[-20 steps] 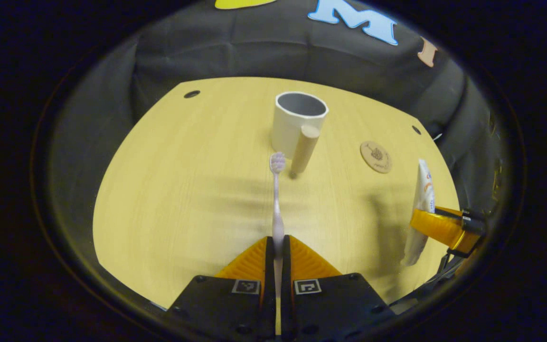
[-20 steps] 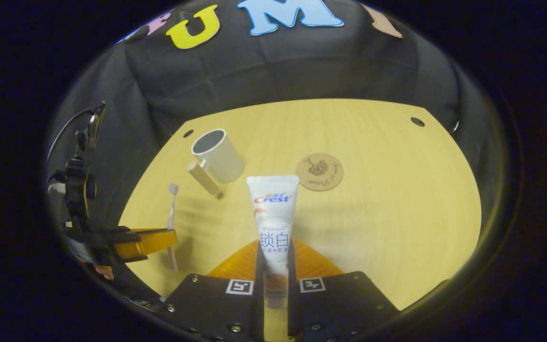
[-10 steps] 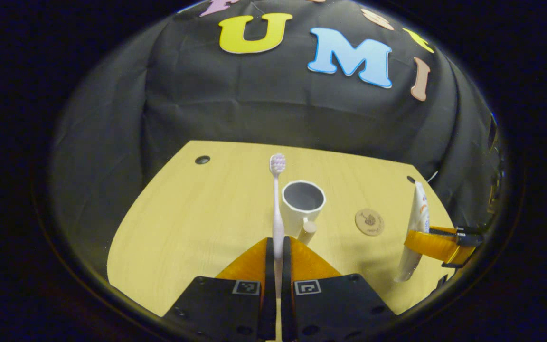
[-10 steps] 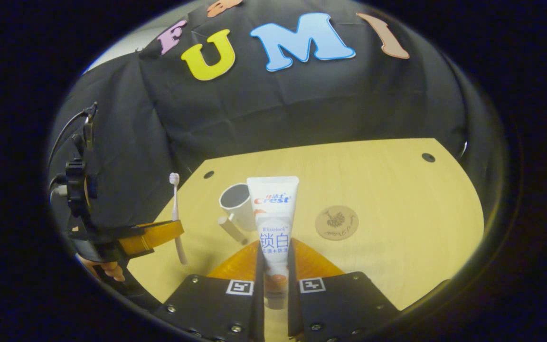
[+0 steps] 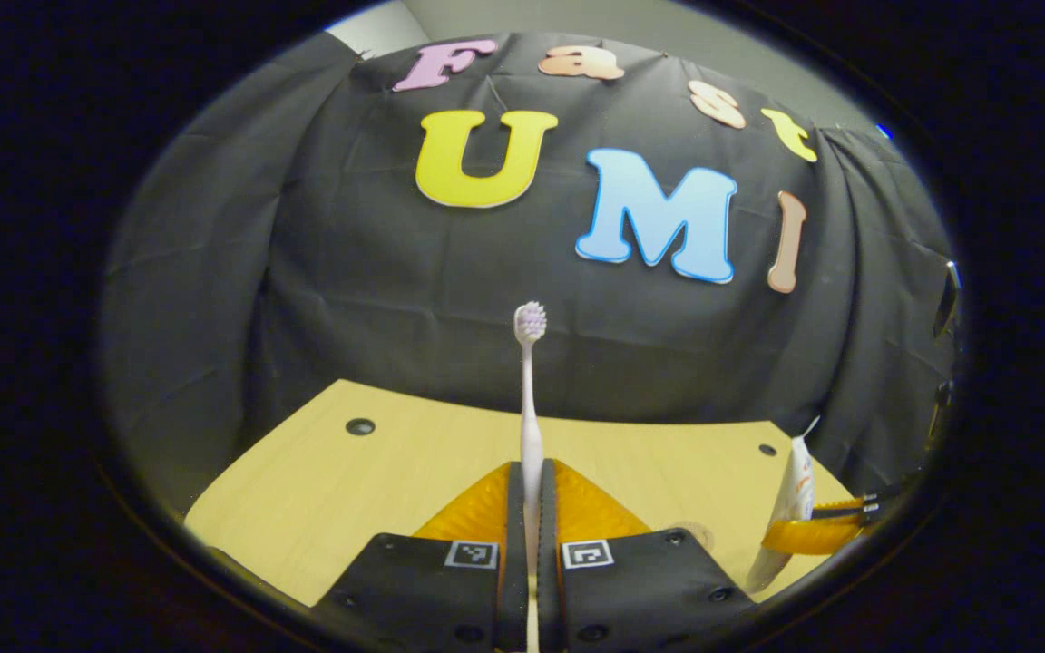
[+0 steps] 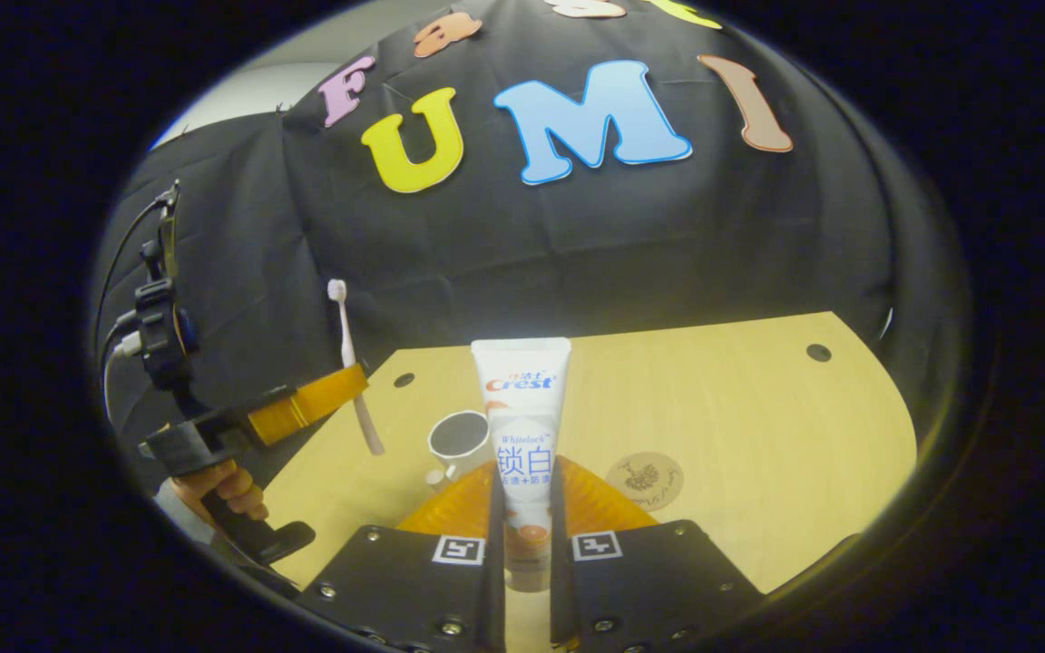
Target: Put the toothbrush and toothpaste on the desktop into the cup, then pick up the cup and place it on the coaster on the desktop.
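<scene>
Left gripper view: at the left we see the desktop (image 5: 377, 472) under the black cloth wall, then at centre the left gripper (image 5: 530, 508) with both fingers pressed on the handle of the toothbrush (image 5: 530, 399), which stands upright with its bristle head against the cloth, and at the far right the right gripper (image 5: 813, 533) clamped around the toothpaste (image 5: 795, 490) above the desktop edge. In the right gripper view, at the left we see a hand (image 6: 223, 485) gripping the left gripper's handle, its fingers holding the toothbrush tilted slightly in the air; next comes the cup (image 6: 457, 437), standing on the desktop just behind our right gripper's fingers; at centre the toothpaste is pinched upright, cap down, between those fingers; to its right the coaster (image 6: 644, 477) lies flat, near the cup but apart from it.
</scene>
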Demonstrator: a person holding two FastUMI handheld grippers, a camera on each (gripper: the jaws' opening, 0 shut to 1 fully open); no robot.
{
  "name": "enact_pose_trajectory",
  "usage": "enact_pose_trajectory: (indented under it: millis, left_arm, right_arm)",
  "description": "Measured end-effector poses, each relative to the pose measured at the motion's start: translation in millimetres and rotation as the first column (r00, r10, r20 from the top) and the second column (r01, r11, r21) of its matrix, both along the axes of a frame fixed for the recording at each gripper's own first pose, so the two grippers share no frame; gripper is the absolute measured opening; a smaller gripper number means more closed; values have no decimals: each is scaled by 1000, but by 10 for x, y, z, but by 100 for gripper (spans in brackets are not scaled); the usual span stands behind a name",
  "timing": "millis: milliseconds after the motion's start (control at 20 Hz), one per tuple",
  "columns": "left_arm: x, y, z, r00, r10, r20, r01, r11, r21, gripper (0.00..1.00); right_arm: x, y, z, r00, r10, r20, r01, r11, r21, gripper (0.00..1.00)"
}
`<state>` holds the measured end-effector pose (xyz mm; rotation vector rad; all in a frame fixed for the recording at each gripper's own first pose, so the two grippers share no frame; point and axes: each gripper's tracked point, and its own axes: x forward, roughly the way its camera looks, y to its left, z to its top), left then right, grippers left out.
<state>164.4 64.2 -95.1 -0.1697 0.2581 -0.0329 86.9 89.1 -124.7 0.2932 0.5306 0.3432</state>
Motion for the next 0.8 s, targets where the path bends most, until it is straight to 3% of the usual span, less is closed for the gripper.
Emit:
enact_pose_trajectory:
  millis: [200, 450, 800]
  left_arm:
    - [359, -103, 12, 997, -38, 69, 39, 999, -11, 11]
    - [737, -159, -362, 996, -63, 55, 64, 998, -19, 12]
    - [908, -227, -849, 997, -76, -17, 76, 997, -15, 11]
  right_arm:
    - [-71, -27, -17, 1000, -10, -6, 10, 999, -43, 20]
    - [-164, -83, 101, 999, -37, -24, 37, 999, -6, 20]
    - [-168, -178, 32, 996, -66, -55, 65, 997, -33, 20]
